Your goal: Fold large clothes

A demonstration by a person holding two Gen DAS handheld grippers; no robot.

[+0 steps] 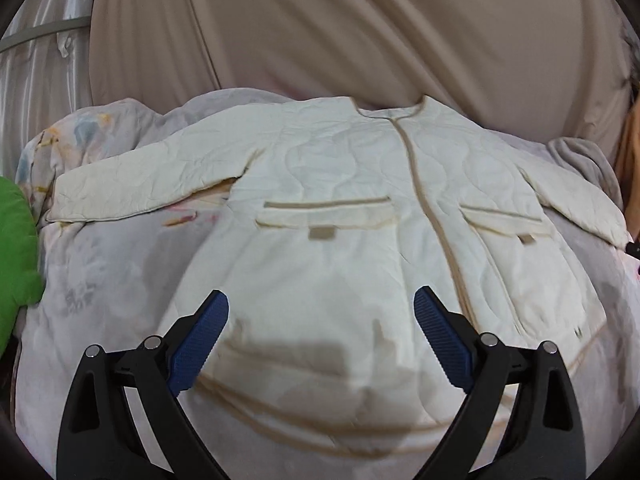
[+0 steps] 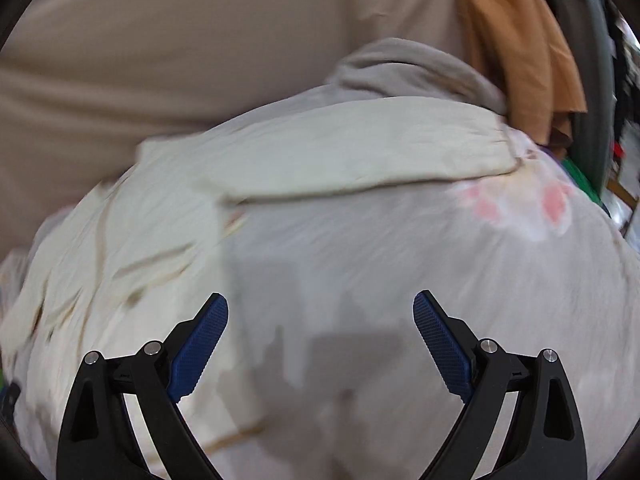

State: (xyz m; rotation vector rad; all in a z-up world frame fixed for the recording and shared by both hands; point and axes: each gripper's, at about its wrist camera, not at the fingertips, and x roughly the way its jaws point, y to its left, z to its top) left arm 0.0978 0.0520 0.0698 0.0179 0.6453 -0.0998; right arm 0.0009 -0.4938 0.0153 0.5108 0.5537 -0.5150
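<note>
On the bed [image 1: 100, 280], cream jacket [image 1: 340, 200] lies flat, sleeves at nine and three o'clock; no fold yet made. Left claw [image 1: 321, 308] and right claw [image 2: 321, 308] gape wide, empty.

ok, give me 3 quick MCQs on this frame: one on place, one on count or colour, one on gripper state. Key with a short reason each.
1. Where does the cream jacket lie?
A. spread front-up on the pale floral quilt
B. on a hanger
C. bunched between the fingers

2. How many flap pockets show on its front?
A. none
B. two
C. four

3. How do the left gripper and right gripper stand?
A. both open, holding nothing
B. left shut on a sleeve
C. both shut

Key: 1 A, sleeves are spread out flat on the quilt; 2 B, one flap sits each side of the tan centre trim; 3 A, wide gaps show between the blue pads.
</note>
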